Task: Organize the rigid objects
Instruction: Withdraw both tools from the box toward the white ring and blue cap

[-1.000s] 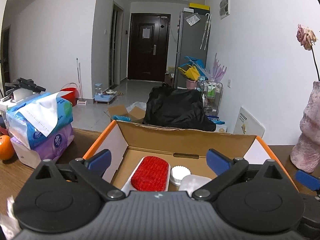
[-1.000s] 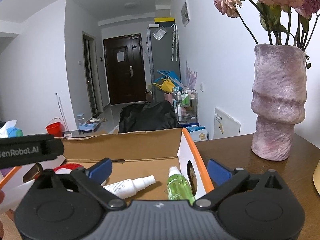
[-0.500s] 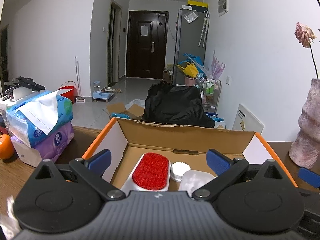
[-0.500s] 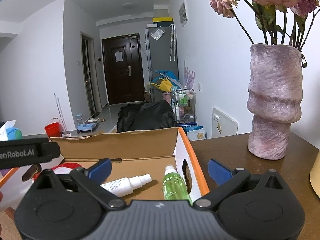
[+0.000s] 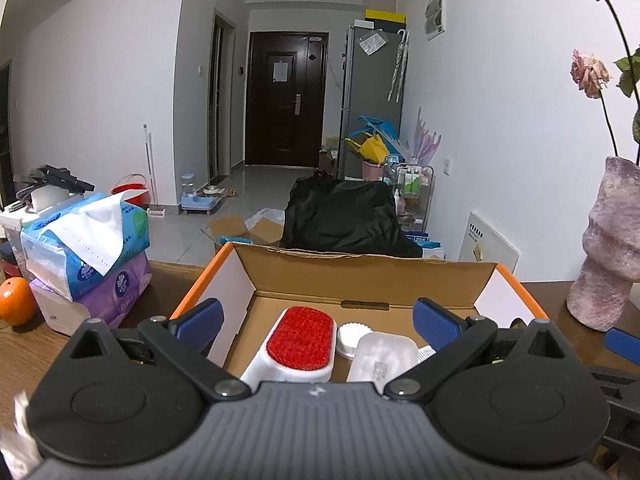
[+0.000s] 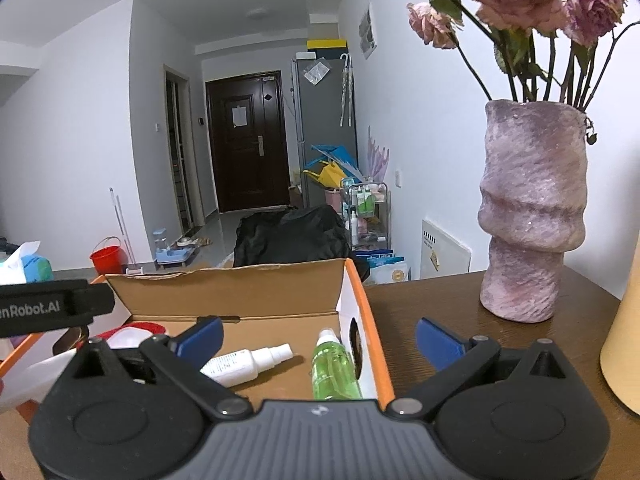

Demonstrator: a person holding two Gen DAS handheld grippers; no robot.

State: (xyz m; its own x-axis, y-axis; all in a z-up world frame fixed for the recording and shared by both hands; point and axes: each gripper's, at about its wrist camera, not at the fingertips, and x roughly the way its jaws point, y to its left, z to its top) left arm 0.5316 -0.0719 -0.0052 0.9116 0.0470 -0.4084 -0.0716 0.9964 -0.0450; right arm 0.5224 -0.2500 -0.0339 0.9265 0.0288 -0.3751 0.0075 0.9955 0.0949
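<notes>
An open cardboard box (image 5: 360,276) with orange edges stands on the wooden table. In the left wrist view it holds a white brush with a red pad (image 5: 301,338), a round white lid (image 5: 349,338) and a translucent white case (image 5: 384,360). The right wrist view shows a white spray bottle (image 6: 244,362) and a green bottle (image 6: 334,368) lying at the right end of the box (image 6: 360,320). My left gripper (image 5: 318,318) hangs open above the box's near side, nothing between its fingers. My right gripper (image 6: 320,334) is open too, straddling the box's right wall.
Stacked tissue packs (image 5: 86,248) and an orange (image 5: 15,306) sit left of the box. A pink vase with dried roses (image 6: 532,216) stands on the table (image 6: 432,304) at the right, a pale yellow object (image 6: 624,344) beside it. The left gripper's body (image 6: 48,310) crosses the right view's left edge.
Both grippers have risen and pulled back slightly, so more of the box's inside shows. Both stay open and empty.
</notes>
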